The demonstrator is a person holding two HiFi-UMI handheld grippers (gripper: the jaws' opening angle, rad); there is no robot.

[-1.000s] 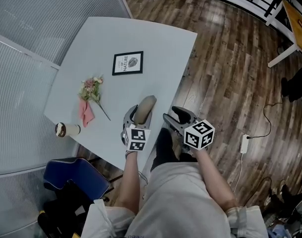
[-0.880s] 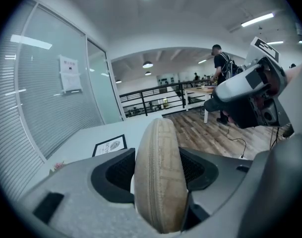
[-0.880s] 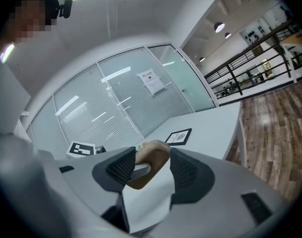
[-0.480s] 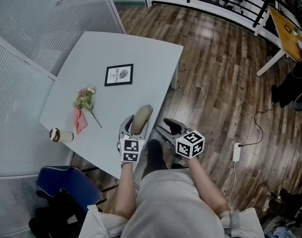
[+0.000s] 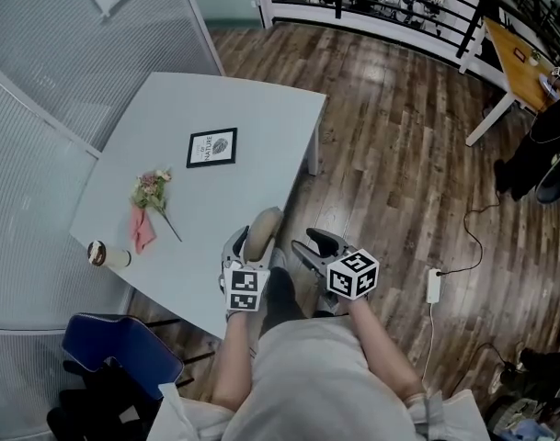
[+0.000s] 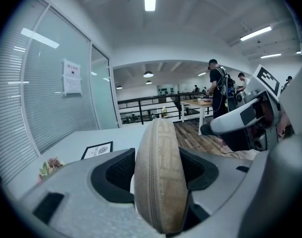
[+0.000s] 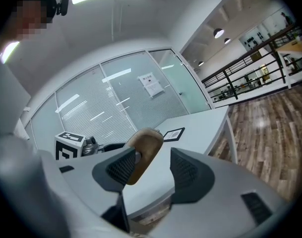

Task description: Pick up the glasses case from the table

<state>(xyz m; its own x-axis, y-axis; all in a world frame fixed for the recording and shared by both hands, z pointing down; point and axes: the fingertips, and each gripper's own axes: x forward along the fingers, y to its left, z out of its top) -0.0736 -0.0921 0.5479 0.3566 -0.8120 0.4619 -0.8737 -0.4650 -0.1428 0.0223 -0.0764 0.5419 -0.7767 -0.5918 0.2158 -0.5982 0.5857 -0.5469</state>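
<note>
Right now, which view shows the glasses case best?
Left gripper view: the glasses case fills the middle, zip seam towards the camera, clamped between the jaws. Head view shows it small, sticking out ahead of the left gripper. Right gripper view shows only its upper part, partly behind one jaw.

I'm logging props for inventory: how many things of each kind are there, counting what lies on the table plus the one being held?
Glasses case: 1
Framed picture: 1
Flower bunch: 1
Cup: 1
Total: 4
</note>
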